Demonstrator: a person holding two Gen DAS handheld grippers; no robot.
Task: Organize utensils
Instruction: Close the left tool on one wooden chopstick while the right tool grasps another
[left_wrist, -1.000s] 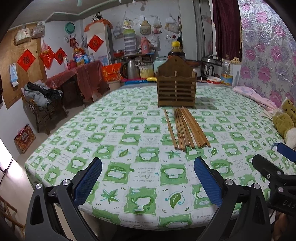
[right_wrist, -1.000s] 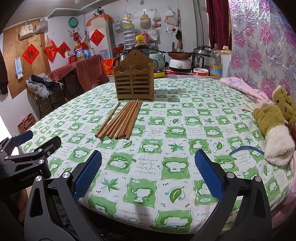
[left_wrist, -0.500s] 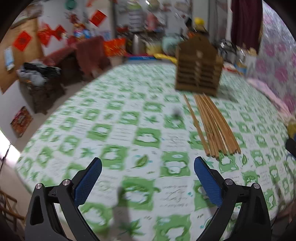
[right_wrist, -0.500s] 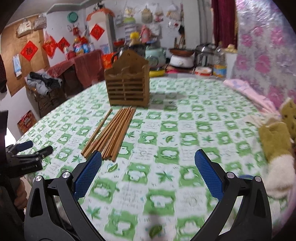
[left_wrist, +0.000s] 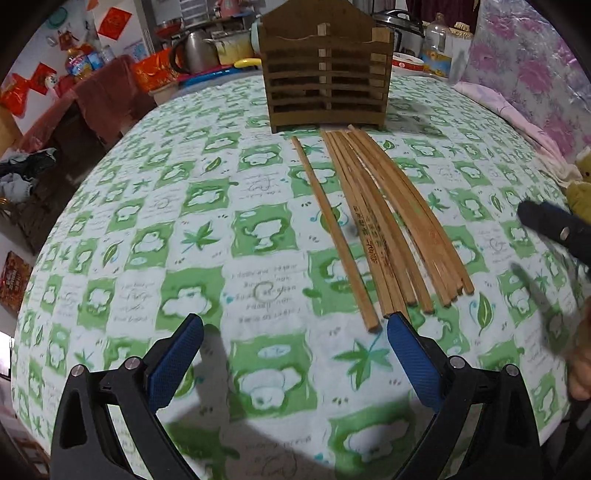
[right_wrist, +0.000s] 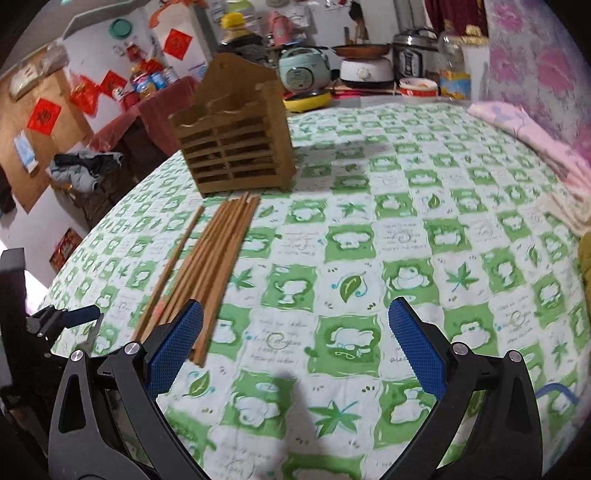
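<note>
Hovering closer than a second ago, both grippers — left gripper (left_wrist: 294, 330), right gripper (right_wrist: 295, 317) — gape wide and empty; chopsticks (left_wrist: 384, 221) lie at twelve o'clock before the wooden holder (left_wrist: 327, 70); pickup looks imminent.

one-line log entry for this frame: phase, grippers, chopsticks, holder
phase: approach | left gripper: open, empty | right gripper: open, empty | chopsticks: flat on tablecloth | wooden holder: upright beyond them
</note>
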